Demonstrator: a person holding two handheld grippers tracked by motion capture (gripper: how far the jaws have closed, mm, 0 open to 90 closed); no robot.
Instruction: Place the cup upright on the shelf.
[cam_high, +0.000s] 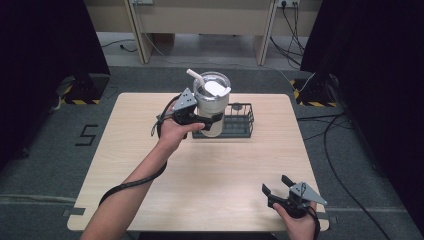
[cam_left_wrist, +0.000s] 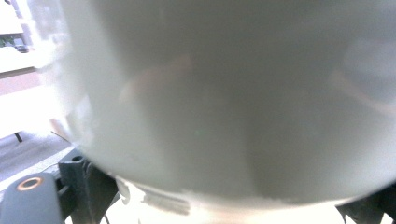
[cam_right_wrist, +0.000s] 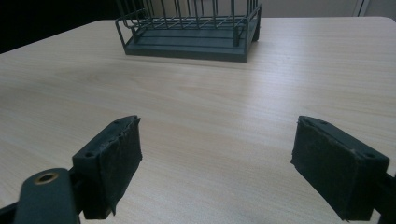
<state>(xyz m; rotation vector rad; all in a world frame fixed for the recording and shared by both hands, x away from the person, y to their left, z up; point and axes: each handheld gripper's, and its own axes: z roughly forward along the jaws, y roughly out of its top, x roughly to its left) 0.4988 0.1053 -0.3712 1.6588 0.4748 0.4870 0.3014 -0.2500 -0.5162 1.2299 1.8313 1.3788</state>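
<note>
A pale metal tumbler (cam_high: 212, 102) with a clear lid and a white straw (cam_high: 195, 76) is held up off the table, near the left end of a dark wire basket (cam_high: 245, 117). My left gripper (cam_high: 212, 120) is shut on the tumbler's lower body. In the left gripper view the tumbler's wall (cam_left_wrist: 224, 102) sits right against the camera, between the jaws of the left gripper (cam_left_wrist: 229, 205). My right gripper (cam_high: 275, 183) rests open near the table's front right corner. In the right gripper view the right gripper (cam_right_wrist: 217, 154) has only bare wood between its pads, and the basket (cam_right_wrist: 187, 37) looks empty.
The light wooden table (cam_high: 225, 165) carries only the basket. Dark curtains flank the table on both sides. Cables run over the floor at the right, and desk legs stand at the back.
</note>
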